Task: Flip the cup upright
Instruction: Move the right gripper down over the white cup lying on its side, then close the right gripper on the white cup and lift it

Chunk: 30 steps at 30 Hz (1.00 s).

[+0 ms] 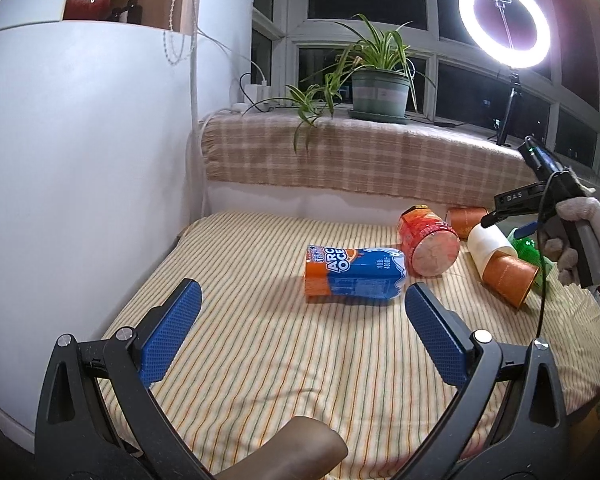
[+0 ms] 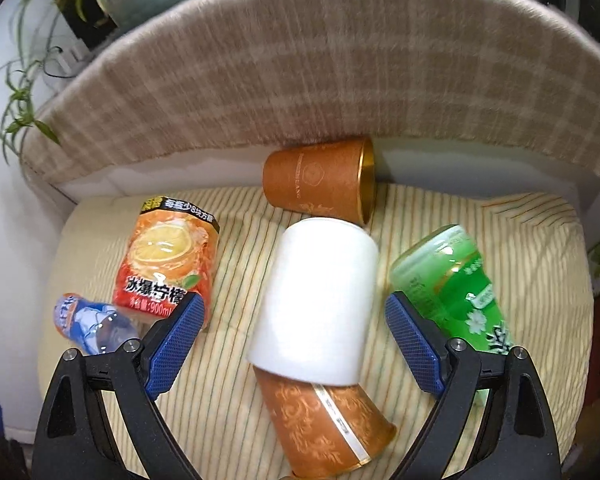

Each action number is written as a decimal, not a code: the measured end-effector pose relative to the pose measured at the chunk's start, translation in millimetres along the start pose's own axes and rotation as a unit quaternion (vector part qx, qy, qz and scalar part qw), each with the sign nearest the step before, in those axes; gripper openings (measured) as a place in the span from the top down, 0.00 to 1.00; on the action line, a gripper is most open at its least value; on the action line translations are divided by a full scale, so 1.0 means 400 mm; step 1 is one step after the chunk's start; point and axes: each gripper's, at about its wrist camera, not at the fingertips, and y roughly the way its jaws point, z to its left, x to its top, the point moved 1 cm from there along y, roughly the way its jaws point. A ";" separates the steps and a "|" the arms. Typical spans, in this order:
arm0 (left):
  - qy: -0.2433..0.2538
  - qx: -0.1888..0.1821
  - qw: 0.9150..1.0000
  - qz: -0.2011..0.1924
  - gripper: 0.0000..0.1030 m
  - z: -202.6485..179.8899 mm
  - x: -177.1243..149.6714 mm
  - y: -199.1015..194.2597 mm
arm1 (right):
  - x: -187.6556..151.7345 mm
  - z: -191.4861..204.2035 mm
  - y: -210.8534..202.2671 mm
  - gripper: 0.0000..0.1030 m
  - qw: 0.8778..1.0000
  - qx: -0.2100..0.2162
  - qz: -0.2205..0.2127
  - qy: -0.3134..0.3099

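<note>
A: From the left wrist camera, where is the cup?

B: Far right on the striped cloth. The cup lies on its side, white end toward the far wall, brown flared end nearer us. A second brown cup lies behind it, and a red-orange bottle lies just to its left. The blue-and-orange bottle lies in the middle, ahead of the left gripper.

A: And that gripper?

B: Released, its blue pads spread wide with nothing between them, low over the near part of the cloth, well apart from the cup. The right gripper's body shows at far right, held in a gloved hand, tipped down over the cup.

A: The right wrist view?

B: The right gripper is also released. The cup lies lengthwise between its two pads, neither pad touching it as far as I can tell. The green bottle lies just beyond the right pad, the red-orange bottle by the left one.

A: How to do the grasp well?

B: I'd judge it best to close across the white section, squarely, and keep the right pad off the green bottle. Squeeze gently, since paper may crush. Then lift clear before turning the wrist, so the rim doesn't drag on the soft cloth, and set it down flat.
</note>
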 end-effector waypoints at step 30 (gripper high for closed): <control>-0.014 0.009 1.000 0.005 0.00 0.029 -0.008 0.014 | 0.021 0.015 0.043 0.29 0.999 -0.035 0.022 -0.035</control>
